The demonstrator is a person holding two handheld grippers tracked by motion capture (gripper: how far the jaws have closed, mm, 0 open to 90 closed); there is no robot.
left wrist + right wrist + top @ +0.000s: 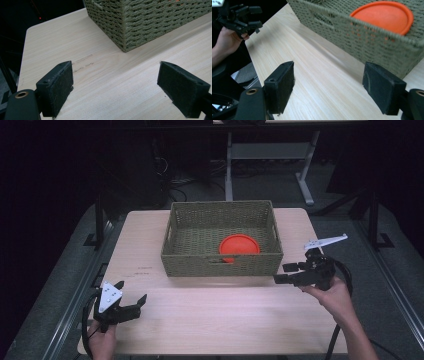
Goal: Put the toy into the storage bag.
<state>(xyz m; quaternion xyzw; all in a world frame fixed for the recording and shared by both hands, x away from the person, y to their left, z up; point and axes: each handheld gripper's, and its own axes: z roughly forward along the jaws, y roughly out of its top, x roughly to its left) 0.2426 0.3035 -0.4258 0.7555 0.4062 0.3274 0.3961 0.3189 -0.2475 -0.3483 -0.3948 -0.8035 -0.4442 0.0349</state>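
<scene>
- Dark room behind, with a grey floor and the legs of another desk point(305, 175) at the far side; a pale wooden table point(210, 320) takes up the middle.
- Faint dark marks sit on the tabletop point(83, 62) left of the basket; they are too small to read as writing, and I see no brand or label anywhere.
- An olive-green woven basket point(222, 262), rectangular, stands at the far middle of the table with its long axis running left to right and its open side up.
- An orange round lid or disc point(239, 245) lies inside the basket, towards its near right part, close to the near wall.
- The left gripper point(131, 296) sits low at the near left corner of the table, well apart from the basket, pointing right and away; its jaws stand wide open with only bare wood between them.
- The right gripper point(285, 273) hovers just beside the basket's near right corner, pointing left; its jaws are wide apart and hold nothing.
- Seen from the right gripper view, the basket's wall lies just ahead, the orange disc point(384, 16) showing over the rim.
</scene>
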